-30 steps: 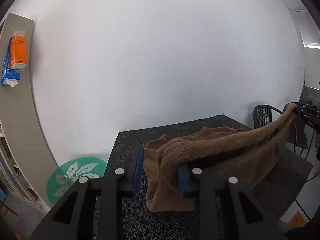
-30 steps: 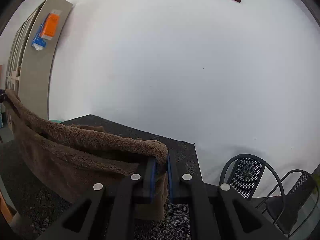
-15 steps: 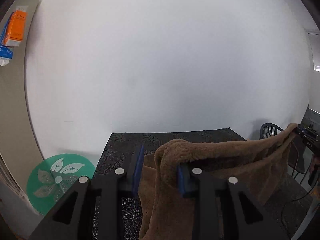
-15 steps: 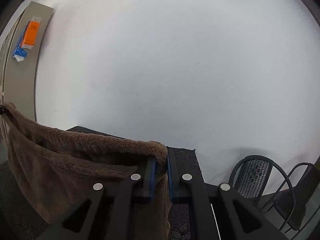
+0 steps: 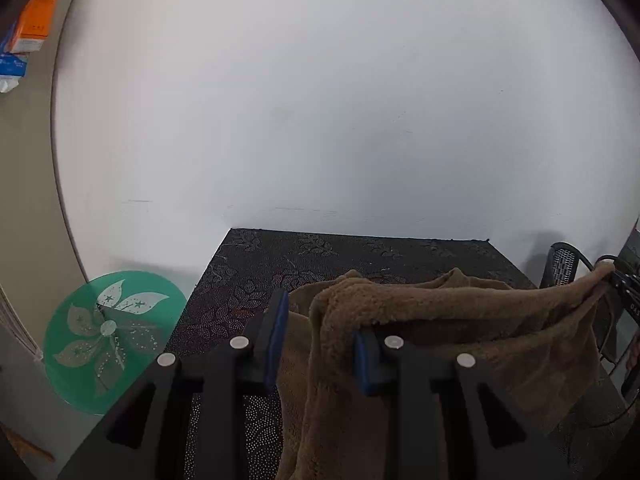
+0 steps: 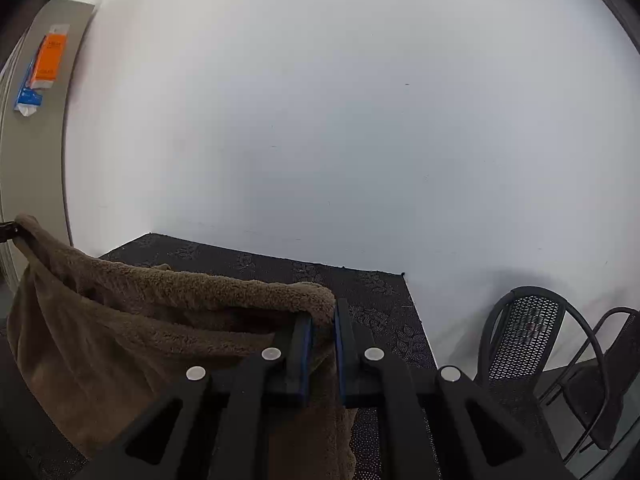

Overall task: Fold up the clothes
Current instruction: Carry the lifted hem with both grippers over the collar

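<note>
A brown fleecy garment (image 5: 460, 312) hangs stretched between my two grippers above the dark patterned table (image 5: 320, 248). My left gripper (image 5: 320, 332) is shut on a thick bunch of its top edge. From there the cloth runs right to the other gripper (image 5: 618, 280) at the frame's edge. In the right wrist view my right gripper (image 6: 323, 320) is shut on the opposite corner of the garment (image 6: 160, 312). The top edge sags leftwards to the left gripper (image 6: 8, 232). The lower part of the cloth hangs behind the fingers, and where it ends is hidden.
The table (image 6: 360, 284) stands against a white wall. Left of it on the floor lies a green round disc (image 5: 108, 340). Two black mesh chairs (image 6: 528, 332) stand right of the table. A beige shelf unit with an orange box (image 6: 50, 60) is at the far left.
Both grippers have carried the garment forward towards the wall and a little lower. The table's far edge looks nearer, and the picture frame has left the top of both views.
</note>
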{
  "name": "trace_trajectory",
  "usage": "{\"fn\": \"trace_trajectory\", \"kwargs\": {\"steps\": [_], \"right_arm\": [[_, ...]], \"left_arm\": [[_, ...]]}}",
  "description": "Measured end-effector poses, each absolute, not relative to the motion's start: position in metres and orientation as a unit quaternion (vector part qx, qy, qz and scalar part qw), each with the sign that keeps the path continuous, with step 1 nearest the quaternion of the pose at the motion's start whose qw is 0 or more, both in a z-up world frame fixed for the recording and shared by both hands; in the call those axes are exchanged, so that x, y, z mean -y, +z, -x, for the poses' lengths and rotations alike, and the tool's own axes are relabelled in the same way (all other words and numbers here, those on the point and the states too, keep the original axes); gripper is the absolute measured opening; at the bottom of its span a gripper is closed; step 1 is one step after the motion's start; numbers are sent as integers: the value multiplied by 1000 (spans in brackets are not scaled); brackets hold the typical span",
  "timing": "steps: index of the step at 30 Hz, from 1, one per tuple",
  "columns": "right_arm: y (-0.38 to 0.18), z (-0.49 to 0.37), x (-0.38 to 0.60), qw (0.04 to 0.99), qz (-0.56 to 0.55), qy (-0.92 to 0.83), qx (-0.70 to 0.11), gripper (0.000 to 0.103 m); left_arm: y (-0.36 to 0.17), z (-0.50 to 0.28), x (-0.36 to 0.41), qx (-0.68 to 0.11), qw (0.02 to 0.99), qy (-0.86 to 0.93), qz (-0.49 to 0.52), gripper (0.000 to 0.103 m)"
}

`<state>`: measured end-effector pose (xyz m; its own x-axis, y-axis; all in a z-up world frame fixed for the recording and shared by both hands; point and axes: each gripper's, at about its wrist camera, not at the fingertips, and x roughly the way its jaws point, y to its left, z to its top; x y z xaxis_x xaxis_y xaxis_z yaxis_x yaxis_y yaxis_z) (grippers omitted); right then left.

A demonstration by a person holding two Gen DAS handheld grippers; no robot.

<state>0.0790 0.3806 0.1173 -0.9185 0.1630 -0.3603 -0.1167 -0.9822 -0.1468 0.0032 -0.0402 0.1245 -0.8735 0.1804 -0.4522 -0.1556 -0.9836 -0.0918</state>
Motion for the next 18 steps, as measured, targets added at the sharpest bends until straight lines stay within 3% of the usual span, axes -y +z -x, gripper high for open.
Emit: {"fn": "trace_trajectory", "kwargs": {"steps": [18], "right_arm": [[104,-56,-375,83,215,972,53,10]], "left_arm": [[103,29,28,-2,59,967,248,33]]}}
